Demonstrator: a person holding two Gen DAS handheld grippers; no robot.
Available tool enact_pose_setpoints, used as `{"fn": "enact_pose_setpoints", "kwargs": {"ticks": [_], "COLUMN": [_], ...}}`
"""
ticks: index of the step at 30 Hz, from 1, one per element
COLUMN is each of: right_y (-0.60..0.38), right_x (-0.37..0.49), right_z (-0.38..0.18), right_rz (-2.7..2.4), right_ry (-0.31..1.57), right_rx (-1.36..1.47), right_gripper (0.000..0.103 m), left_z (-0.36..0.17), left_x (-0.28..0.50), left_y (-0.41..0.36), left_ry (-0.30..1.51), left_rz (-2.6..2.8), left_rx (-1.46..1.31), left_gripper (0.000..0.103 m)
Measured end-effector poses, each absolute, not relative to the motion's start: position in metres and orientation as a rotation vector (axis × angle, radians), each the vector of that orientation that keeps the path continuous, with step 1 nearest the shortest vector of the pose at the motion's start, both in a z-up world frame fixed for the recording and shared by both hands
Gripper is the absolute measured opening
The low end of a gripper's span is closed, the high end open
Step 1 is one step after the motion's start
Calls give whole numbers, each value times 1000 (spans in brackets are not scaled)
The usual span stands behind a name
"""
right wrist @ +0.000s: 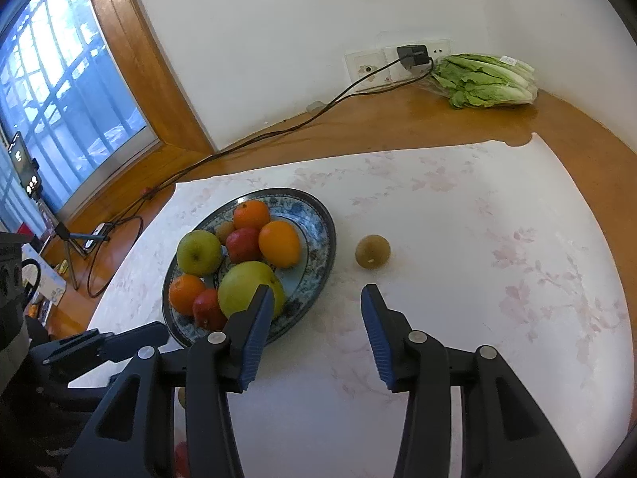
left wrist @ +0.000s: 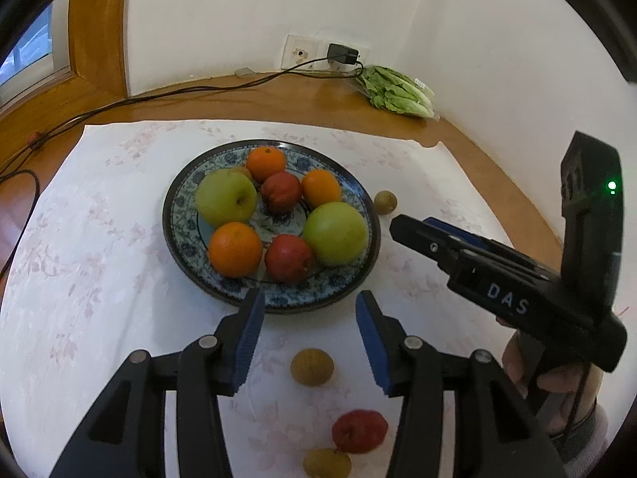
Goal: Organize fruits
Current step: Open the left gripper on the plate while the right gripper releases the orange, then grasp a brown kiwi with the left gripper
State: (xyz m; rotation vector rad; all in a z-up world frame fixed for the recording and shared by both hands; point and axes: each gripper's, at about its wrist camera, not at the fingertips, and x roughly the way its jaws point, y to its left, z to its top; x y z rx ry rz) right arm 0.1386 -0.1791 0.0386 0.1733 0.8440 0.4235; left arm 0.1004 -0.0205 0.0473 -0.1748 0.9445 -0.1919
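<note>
A blue patterned plate [left wrist: 350, 279] [right wrist: 318, 231] holds two green apples, three oranges, two red fruits and a small brown fruit. My left gripper [left wrist: 310, 302] is open and empty, just in front of the plate. A brown kiwi [left wrist: 311, 367] lies on the cloth between and below its fingers; a red fruit [left wrist: 359, 431] and another kiwi [left wrist: 327, 463] lie nearer. My right gripper [right wrist: 318, 298] [left wrist: 402, 227] is open and empty at the plate's right edge. A kiwi [right wrist: 372, 251] [left wrist: 385, 202] lies right of the plate, ahead of it.
A white floral cloth [right wrist: 477, 279] covers the wooden table [right wrist: 418, 119]. A bagged lettuce [right wrist: 485, 79] lies in the far corner by the wall. A black cable [right wrist: 278, 131] runs from a wall charger along the table's back. A window is at the left.
</note>
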Motion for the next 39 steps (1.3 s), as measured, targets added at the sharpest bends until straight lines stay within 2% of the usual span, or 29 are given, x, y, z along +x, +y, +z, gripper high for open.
{"fn": "enact_pose_setpoints", "kwargs": {"ticks": [27,39], "right_y": [-201,-202], "right_x": [127,128], "right_z": [38,35], "right_rz": [412,413], "right_ry": [866,881], "right_rx": [141,136], "right_gripper": [47,47], "left_z": [27,19], "left_x": [81,85], "left_y": [-29,-34], "left_ry": [1027,1040], "left_rz": [-173,-154], "left_rx": [-158,-132], "left_gripper": [51,27]}}
